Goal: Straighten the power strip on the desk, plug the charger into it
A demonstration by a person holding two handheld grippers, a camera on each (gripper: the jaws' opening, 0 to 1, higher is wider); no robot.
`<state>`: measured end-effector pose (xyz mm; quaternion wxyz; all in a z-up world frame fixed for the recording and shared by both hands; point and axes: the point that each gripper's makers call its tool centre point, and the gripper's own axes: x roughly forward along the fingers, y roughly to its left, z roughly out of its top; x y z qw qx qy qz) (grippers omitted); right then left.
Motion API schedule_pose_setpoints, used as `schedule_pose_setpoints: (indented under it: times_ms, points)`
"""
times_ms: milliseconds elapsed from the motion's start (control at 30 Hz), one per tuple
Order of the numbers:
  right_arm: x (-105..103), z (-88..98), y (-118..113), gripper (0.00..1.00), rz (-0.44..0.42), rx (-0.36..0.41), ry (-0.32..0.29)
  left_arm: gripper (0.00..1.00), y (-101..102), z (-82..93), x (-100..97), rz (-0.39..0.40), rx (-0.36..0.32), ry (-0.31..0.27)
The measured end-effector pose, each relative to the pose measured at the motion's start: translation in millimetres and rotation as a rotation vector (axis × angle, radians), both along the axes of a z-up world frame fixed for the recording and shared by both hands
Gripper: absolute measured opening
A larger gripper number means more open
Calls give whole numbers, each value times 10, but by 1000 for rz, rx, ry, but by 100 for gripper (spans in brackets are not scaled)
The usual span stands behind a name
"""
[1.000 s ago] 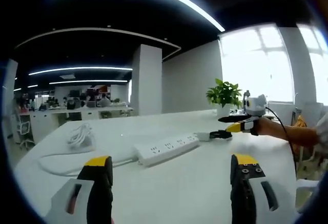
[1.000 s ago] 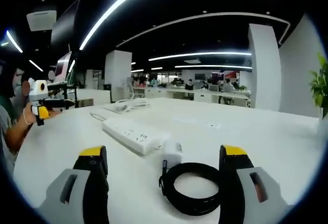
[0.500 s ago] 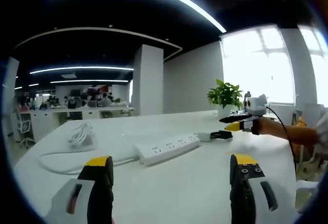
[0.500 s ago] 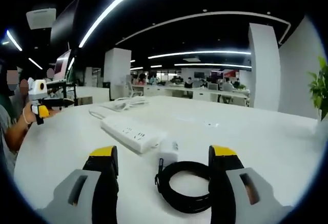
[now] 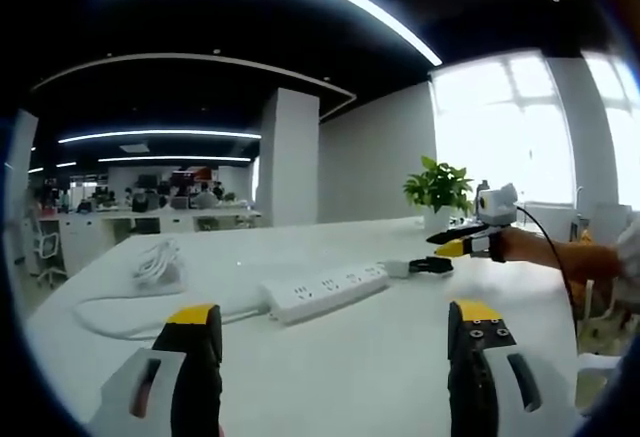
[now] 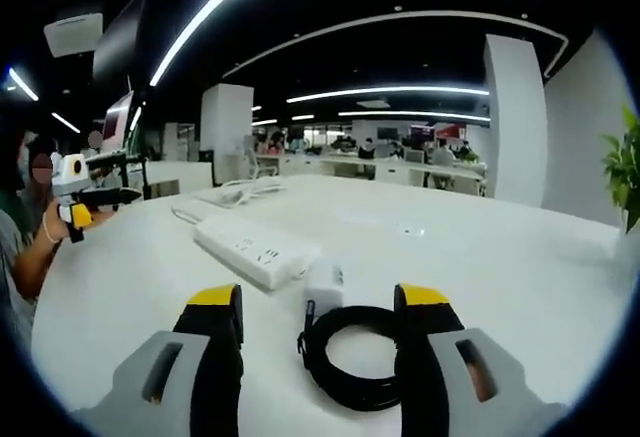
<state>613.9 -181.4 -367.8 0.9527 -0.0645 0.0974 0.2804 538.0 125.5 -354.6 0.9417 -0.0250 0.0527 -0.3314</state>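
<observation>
Charger (image 6: 322, 284): with its coiled cable (image 6: 352, 368), between my right gripper's (image 6: 318, 325) spread jaws, touching neither.
Power strip (image 5: 325, 290): ahead of my left gripper (image 5: 334, 329), jaws apart, empty.
Unclear: strip's plug end.

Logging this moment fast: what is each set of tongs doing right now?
Left tongs: open, holding nothing, above the desk.
Right tongs: open, holding nothing, jaws either side of the charger and its coiled cable.

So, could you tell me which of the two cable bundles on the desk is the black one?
The black coil lying between the right gripper's open jaws, attached to the white charger. The other bundle, beyond the power strip, is white.
</observation>
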Motion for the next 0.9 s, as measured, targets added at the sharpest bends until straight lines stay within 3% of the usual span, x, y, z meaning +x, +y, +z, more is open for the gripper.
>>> schedule_pose_setpoints:
  times_ms: [467, 900]
  points:
    - [-10, -199, -37, 57, 7, -105, 109, 95, -34, -65, -13, -8, 0, 11]
    - [-18, -288, -32, 53, 32, -145, 230, 95, -30, -64, -32, -9, -8, 9]
